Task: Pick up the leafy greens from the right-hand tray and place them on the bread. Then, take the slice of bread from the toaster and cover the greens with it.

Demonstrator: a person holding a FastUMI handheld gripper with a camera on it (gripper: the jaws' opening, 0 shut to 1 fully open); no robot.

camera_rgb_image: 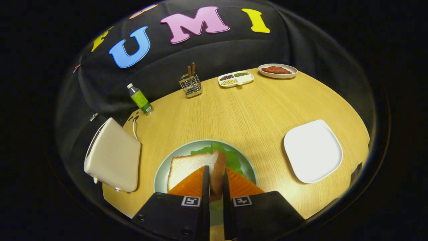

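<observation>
The bread — a soft white slice with a brown crust — sits clamped edge-on between the gripper's nearly closed fingers, tilted over the greens on the round pale-green plate. This looks like the last step: covering the greens. Next, it needs lowering flat and letting go. Around it lie the smooth cream toaster, the wood-grain table and a square white tray — bare.

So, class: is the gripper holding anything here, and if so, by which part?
Yes: the gripper is shut on the bread slice, the jaws pinching its crust edge on the right side, above the leafy greens on the round plate.
</observation>
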